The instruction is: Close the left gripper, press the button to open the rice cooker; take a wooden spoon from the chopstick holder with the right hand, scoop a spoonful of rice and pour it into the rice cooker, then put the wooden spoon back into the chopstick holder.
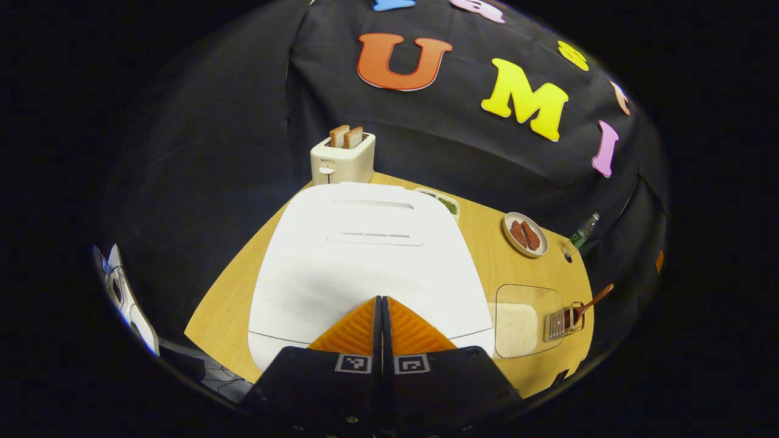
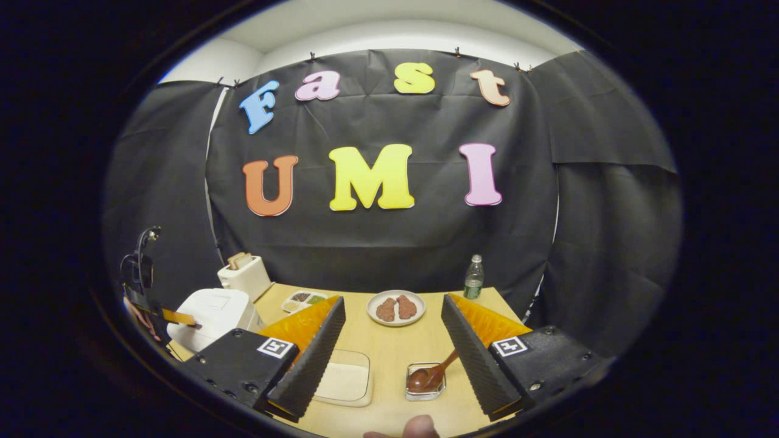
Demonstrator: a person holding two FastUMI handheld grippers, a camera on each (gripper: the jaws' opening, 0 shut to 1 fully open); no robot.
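Jaws together over rice cooker, lid down

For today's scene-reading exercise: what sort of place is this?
Probably a mock kitchen staged in a booth: a rice cooker, a toaster holding bread and a plate of meat share one wooden table before hung cloth.
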